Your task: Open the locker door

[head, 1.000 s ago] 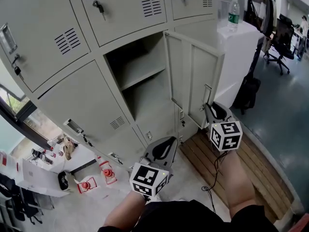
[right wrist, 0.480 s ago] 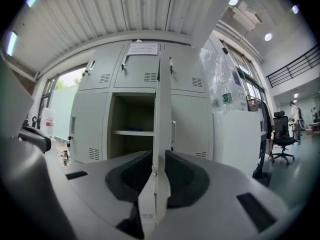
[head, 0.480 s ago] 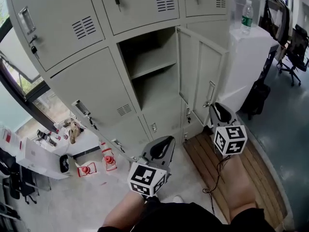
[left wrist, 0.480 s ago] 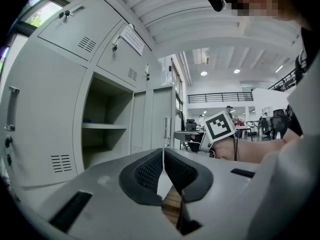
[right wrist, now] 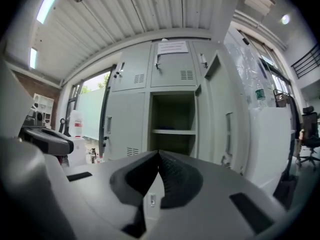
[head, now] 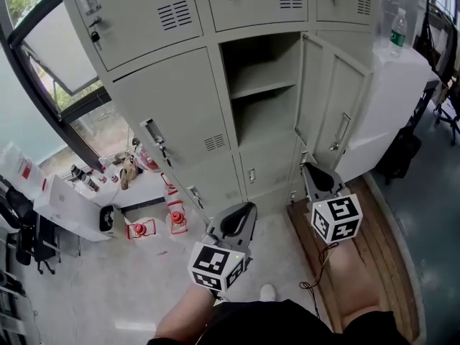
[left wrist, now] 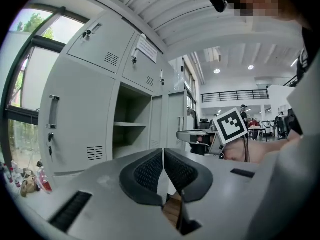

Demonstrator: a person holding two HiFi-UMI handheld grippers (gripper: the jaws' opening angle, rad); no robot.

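- Both tools hang low in front of you, well short of the lockers. The left tool point(left wrist: 163, 156) has its pads pressed together on nothing. The right tool point(right wrist: 159, 159) is closing pad to pad, likewise with nothing between.
- One loose cable point(head: 318, 273) dangles below your right forearm. If you step forward carelessly, it could snag on the wooden boards point(head: 374, 243) underfoot, and their edge is a trip risk too.
- Some red-and-white clutter point(head: 172, 218) sits on the floor to your left, near the locker base. A sidestep that way could kick it.
- Beyond the right tool, the locker door point(head: 338, 110) already stands swung wide, to the right of its bare compartment point(head: 262, 85). The job looks done.
- The handle point(head: 343, 130) is apart from the right tool. With the jaws together you cannot take hold of it, and a stray bump would only send the door swinging.
- Farthest right, a white cabinet point(head: 402, 85) carries a bottle point(head: 397, 31). How much gap separates the door from the cabinet is hard to judge from here. A hard shove might bang the two together and topple the bottle.
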